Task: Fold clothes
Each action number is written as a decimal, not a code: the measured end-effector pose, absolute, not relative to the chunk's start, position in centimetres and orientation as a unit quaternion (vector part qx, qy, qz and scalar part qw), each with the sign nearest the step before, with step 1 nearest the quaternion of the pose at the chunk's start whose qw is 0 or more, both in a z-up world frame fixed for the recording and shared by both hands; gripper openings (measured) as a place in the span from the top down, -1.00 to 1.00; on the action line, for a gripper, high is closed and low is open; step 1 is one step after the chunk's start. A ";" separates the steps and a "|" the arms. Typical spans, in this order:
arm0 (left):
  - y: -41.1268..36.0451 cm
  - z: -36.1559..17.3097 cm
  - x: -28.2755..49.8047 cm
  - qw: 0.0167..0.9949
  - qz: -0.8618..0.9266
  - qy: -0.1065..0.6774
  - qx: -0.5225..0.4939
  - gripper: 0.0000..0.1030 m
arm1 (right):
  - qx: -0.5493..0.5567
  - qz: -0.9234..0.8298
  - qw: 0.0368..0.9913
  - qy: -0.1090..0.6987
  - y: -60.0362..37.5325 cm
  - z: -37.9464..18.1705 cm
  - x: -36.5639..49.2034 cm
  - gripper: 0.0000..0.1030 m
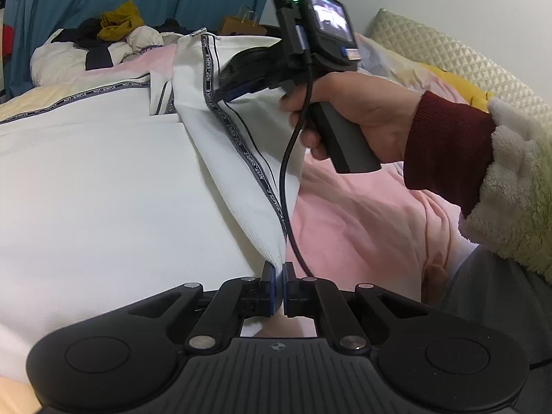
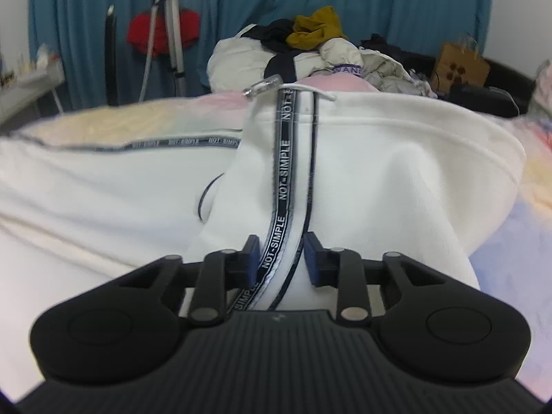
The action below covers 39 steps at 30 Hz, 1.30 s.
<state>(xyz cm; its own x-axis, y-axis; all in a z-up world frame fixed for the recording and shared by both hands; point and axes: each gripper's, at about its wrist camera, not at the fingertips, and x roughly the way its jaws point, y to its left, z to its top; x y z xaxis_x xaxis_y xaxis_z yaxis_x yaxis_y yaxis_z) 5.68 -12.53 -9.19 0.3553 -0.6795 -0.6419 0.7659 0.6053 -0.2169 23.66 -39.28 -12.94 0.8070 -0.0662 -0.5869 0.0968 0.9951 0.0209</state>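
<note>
So we are just starting: our left gripper pinches the white top tight, our right gripper stands partly open around its striped edge, and no fold lies flat yet.

The white cloth garment looks matt, soft and finely ribbed, with a woven dark tape printed "NOT-SIMPLE" along its seam. The pink bed sheet is smooth cloth with soft creases. The black plastic left gripper is matt, has ridged grooves on its body, dull metal rivets, and blue rubbery pads on the fingers. The right gripper has the same finish. The dark red sleeve cuff is ribbed knit, the pale outer sleeve rough fleece. The blue curtain is matt cloth.
</note>
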 end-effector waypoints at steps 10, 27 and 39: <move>-12.4 -8.8 5.4 0.833 -0.438 0.335 0.042 0.90 | 0.263 -0.146 0.939 0.168 -50.8 -8.8 16.0 0.95; -12.3 -9.6 6.2 0.833 -0.415 0.365 0.016 0.79 | 0.238 0.014 0.955 0.174 -45.0 -10.9 22.0 -0.54; -12.6 -10.5 7.4 0.816 -0.445 0.369 -0.004 0.83 | 0.162 -0.034 0.966 0.199 -43.3 -11.7 29.3 0.51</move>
<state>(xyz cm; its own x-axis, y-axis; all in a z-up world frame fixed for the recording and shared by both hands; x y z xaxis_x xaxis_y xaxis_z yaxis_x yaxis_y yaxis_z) 7.38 -12.58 -10.48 0.3328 -0.7290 -0.5981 0.7226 0.6047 -0.3350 29.30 -43.35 -11.72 0.9184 -0.0022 -0.3957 0.1308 0.9455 0.2983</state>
